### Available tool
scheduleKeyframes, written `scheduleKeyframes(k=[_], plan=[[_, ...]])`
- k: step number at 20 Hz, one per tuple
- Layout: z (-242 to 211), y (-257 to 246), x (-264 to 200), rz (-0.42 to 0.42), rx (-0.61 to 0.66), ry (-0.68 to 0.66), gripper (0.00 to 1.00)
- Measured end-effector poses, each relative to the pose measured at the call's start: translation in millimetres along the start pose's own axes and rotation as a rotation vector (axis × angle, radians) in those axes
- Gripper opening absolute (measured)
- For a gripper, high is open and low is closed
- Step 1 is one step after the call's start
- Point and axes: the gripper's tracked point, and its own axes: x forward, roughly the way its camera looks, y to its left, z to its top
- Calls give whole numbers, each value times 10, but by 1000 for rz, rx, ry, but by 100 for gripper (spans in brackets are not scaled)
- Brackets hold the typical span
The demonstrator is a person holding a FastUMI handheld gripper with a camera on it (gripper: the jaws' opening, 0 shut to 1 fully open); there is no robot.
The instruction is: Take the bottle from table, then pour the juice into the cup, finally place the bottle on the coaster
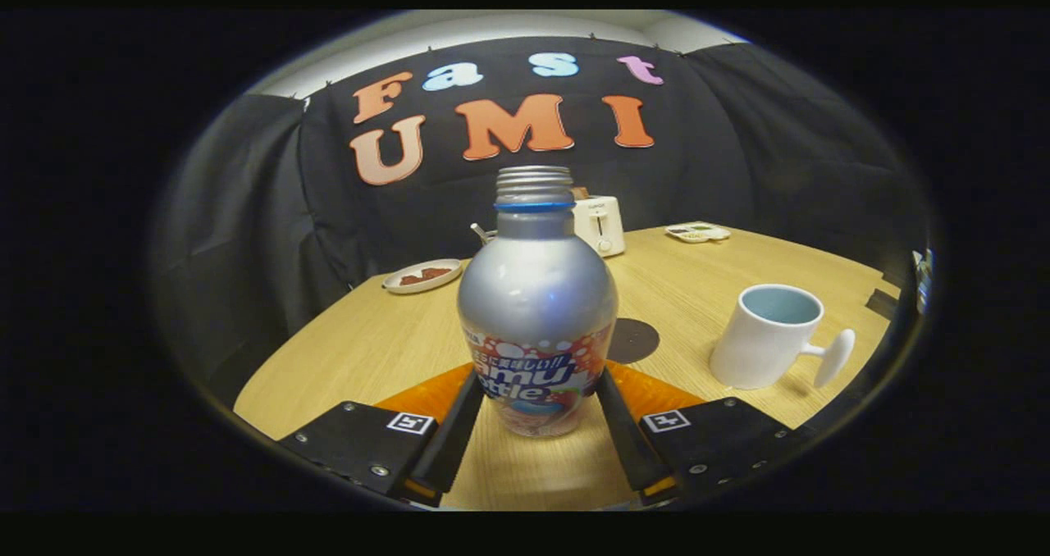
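**While the gripper pinches the bottle, cup and coaster wait on the bench**

Where the two fingers reach forward, the gripper (537, 400) is closed on the lower body of the bottle (536, 310), one finger pressing each side of its printed label band. That bottle is silvery with a rounded shoulder, a blue ring at the neck and a bare threaded mouth with no cap on it. It stands upright between the fingers; whether its base rests on the wooden bench (394, 339) or sits just above it, I cannot tell

Just beyond the bottle and slightly to its right lies the coaster (636, 339), a dark round disc flat on the wood, partly hidden by the bottle's body. Further right, apart from both, stands the cup (767, 339), a white mug with a pale blue inside and a knob-ended handle pointing right. From this angle its contents cannot be made out

An orange mat (656, 392) shows under and behind the fingers, near the bottle's foot

At the far side of the bench, behind the bottle, sits a white toaster (600, 224). To the left of it, a small plate (422, 275) carries something brown. To the right, near the back edge, lies a small tray (697, 231) whose contents are too small to tell
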Motion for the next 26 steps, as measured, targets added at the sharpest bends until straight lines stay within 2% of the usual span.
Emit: scheduleKeyframes(k=[6,10,17,26], plan=[[323,66,-66,61,241,-58,77],[335,4,6,59,375,-35,77],[455,-69,79,100,725,-47,77],[581,-164,141,123,1019,-43,77]])
